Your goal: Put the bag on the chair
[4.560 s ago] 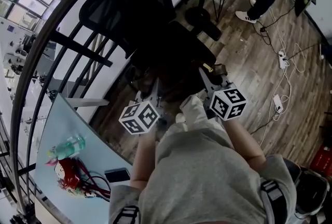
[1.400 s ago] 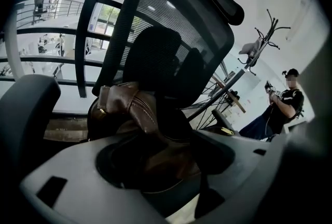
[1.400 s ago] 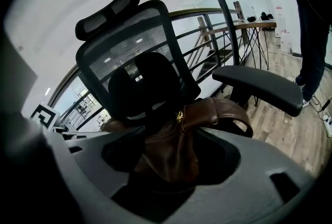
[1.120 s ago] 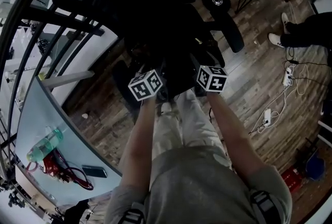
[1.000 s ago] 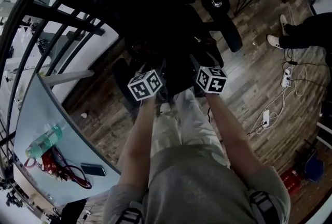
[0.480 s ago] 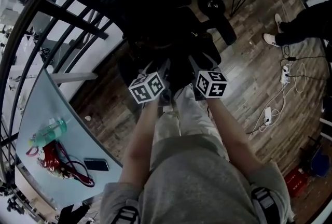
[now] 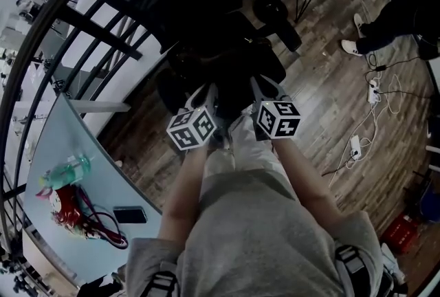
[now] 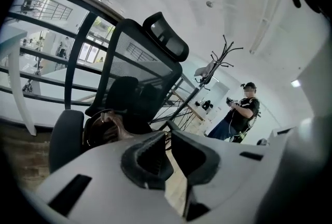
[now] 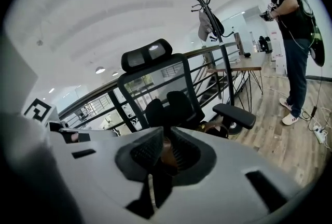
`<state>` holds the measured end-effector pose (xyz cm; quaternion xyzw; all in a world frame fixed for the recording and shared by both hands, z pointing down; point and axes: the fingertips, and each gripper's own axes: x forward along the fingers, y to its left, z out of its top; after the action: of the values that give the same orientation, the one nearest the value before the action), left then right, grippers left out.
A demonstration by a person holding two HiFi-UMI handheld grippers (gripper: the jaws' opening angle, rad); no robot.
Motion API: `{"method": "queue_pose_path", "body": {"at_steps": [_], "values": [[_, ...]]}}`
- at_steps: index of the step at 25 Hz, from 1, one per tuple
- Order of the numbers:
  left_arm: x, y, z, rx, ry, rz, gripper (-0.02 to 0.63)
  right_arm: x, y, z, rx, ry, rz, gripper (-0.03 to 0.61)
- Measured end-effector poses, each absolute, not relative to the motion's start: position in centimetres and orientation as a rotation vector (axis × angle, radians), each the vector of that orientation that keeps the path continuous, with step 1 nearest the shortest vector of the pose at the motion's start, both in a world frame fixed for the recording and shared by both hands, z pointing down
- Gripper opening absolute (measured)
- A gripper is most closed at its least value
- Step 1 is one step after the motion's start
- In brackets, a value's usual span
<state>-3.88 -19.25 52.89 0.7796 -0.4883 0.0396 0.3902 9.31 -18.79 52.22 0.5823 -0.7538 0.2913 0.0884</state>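
So the bag [image 8: 104,132] is dark brown, leathery-looking, with a rounded loop of strap or rim showing at the top. The rest of it is so dark it melts into the upholstery. It's sitting on the seat of the black mesh office chair [image 8: 150,67], up against the backrest, with the right-side armrest [image 9: 233,114] just beside it in the right gripper view. That looped end tips up and toward the grippers. It seems to lie crossways on the seat, armrest to armrest, but honestly it's too murky to call the long axis for sure, and the head view only gives a black blob there.

The right gripper [image 9: 165,137] is closing, and its fingers [image 9: 145,153] are pinched on a brown strip of the bag.

The left gripper [image 8: 167,137] is closing too, down to a narrow slit. I can't make out anything caught in it, and the bag sits just off to its left.
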Motion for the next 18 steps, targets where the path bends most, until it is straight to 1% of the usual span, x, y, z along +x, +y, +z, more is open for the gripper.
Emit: {"method": "queue_pose_path", "body": {"at_steps": [3,9,18], "values": [[-3.8,-17.9,51.5,2.010,-1.232,0.112,0.020,8.8,-17.2,50.9,1.729,-2.265,0.834,0.024],[-3.7,-14.9,49.6,2.062,-1.191,0.142,0.009,7.7,-14.0,48.9,1.708,-2.291,0.798,0.014],[-3.1,-11.6,49.8,2.072,-1.101,0.216,0.005,6.4,-11.1,47.7,1.723,-2.303,0.795,0.006]]}}
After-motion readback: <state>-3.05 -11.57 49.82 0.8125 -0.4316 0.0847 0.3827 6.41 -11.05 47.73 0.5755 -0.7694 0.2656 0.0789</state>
